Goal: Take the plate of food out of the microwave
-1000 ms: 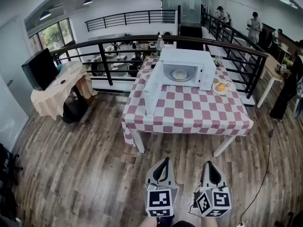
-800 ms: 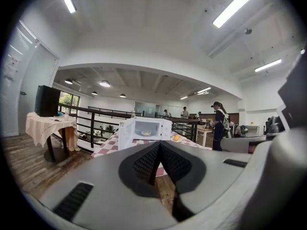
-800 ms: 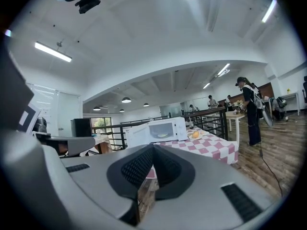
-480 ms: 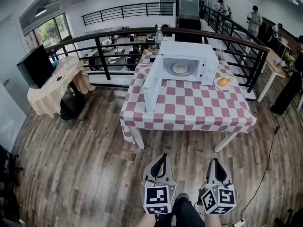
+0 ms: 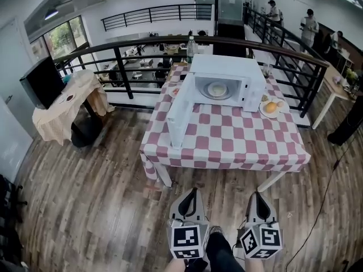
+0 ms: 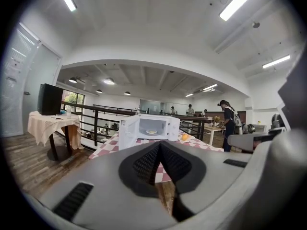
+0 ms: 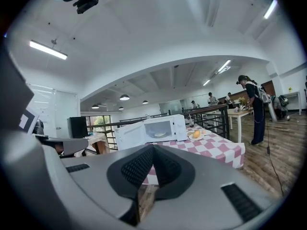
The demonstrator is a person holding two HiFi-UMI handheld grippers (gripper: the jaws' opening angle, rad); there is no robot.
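A white microwave [image 5: 227, 78] stands at the far side of a table with a red-and-white checked cloth [image 5: 227, 140], its door [image 5: 179, 120] swung open to the left. Inside it sits a plate of pale food [image 5: 216, 89], which also shows as the plate [image 6: 151, 132] in the left gripper view and the plate [image 7: 159, 134] in the right gripper view. My left gripper [image 5: 193, 192] and right gripper [image 5: 256, 196] hang side by side over the wooden floor, well short of the table's near edge. Both are shut with nothing between their jaws.
A second plate with an orange fruit [image 5: 271, 107] lies right of the microwave. A black railing [image 5: 147, 44] runs behind the table. A side table with a dark monitor [image 5: 41, 81] stands at the left. People [image 5: 309, 27] stand far back right.
Both grippers and the camera have moved forward toward the table, which now looks larger and nearer. The jaws stayed shut.
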